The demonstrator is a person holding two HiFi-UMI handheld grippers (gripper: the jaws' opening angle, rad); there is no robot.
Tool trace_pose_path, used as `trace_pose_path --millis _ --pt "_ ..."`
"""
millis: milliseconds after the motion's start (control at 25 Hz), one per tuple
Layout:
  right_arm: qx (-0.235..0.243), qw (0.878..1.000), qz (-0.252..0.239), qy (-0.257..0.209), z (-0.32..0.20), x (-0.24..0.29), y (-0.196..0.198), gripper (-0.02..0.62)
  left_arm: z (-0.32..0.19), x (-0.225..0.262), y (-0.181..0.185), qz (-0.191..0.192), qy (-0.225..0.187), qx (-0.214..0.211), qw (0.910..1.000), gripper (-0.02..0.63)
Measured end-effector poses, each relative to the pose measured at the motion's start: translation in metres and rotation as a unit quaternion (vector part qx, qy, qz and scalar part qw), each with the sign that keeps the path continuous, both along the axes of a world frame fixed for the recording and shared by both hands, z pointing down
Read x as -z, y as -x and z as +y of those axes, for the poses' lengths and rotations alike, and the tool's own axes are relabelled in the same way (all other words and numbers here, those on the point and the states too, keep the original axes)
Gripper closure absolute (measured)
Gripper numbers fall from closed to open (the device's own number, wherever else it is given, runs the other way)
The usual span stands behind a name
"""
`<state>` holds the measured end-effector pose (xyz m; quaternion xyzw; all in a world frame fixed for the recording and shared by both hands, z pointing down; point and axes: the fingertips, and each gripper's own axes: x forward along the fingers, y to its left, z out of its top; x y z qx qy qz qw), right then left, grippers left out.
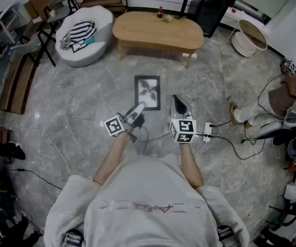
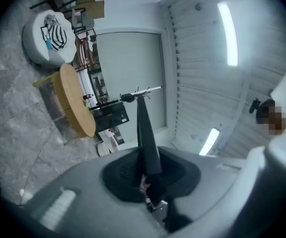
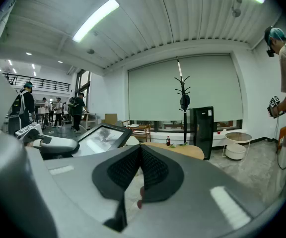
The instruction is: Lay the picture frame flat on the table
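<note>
My left tool [image 1: 139, 107] pinches the picture frame [image 1: 148, 90] above grey marble floor [image 1: 86, 89]; right tool [image 1: 178, 105] pressed together, wooden worktop [image 1: 153, 32] beyond.

Left tool [image 1: 139, 107] clamped — right tool [image 1: 176, 100] shut, empty, alongside.

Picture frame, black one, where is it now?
Head view, centre: the black picture frame is held at its lower left corner by the left gripper, left of the right gripper, short of the oval wooden table.
</note>
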<state>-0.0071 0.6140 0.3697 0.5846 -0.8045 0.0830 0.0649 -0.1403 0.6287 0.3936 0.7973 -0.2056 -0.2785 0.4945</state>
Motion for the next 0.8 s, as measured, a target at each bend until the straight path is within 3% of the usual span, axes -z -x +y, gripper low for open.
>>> trace_pose_path --millis 800 --pt "0.029 1.000 -0.008 -0.003 0.004 -0.007 -0.055 0.592 0.004 -0.006 -0.060 -0.018 -0.009 0.015 0.9997 0.561"
